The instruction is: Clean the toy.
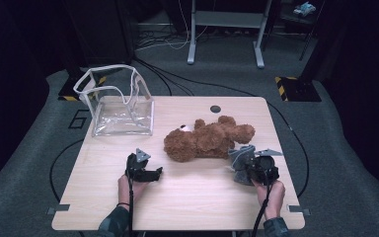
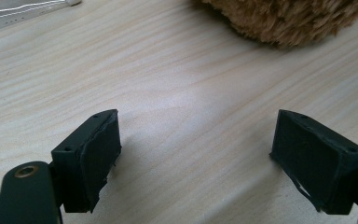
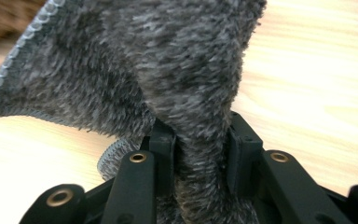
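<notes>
While one brown teddy bear [image 1: 208,139] lies on its side near the middle of the wooden table [image 1: 192,197], the right gripper [image 1: 249,165] has its jaws pinched on one piece of fuzzy grey cloth [image 3: 168,70], which fans out above the pads and sits just beside the bear's right end. The left gripper [image 1: 154,174] rests on the tabletop near the bear's head with its two black jaws spread wide and nothing between them. One clear plastic bag [image 1: 120,104] with white trim stands open at the table's far left corner, well apart from both grippers.
</notes>
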Tool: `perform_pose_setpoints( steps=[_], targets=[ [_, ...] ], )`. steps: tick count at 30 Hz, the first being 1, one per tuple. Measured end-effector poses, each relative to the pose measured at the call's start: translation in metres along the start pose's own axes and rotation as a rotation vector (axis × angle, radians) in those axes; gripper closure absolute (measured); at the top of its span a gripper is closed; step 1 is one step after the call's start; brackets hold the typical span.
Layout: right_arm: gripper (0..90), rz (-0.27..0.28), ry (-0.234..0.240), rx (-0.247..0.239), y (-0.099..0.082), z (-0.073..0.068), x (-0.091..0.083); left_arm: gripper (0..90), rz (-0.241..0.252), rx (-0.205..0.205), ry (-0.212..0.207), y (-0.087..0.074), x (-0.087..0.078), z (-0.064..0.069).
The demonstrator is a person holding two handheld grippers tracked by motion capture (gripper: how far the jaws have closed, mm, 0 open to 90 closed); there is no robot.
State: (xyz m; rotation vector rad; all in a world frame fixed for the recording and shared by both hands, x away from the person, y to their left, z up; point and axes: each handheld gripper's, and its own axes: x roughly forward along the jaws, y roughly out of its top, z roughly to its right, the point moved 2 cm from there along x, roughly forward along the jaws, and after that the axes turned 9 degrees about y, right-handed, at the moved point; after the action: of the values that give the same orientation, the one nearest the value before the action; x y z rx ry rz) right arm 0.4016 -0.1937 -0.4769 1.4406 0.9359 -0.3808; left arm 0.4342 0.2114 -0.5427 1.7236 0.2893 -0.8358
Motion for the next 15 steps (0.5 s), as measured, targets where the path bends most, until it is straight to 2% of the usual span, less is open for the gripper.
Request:
perform_pose_setpoints(
  steps=[5, 9, 15],
  targets=[
    [67.8, -0.017, -0.031, 0.053, -0.005, 0.018, -0.002, 15.3, 0.0, 0.001, -0.001, 0.0, 0.0, 0.0],
    [67.3, -0.037, -0.066, 0.075, -0.006, 0.031, -0.002, 15.3, 0.0, 0.002, -0.001, 0.0, 0.0, 0.0],
    [62.8, -0.083, -0.111, 0.107, -0.002, 0.046, 0.008, 15.4, 0.0, 0.003, -0.001, 0.0, 0.0, 0.0]
  ],
)
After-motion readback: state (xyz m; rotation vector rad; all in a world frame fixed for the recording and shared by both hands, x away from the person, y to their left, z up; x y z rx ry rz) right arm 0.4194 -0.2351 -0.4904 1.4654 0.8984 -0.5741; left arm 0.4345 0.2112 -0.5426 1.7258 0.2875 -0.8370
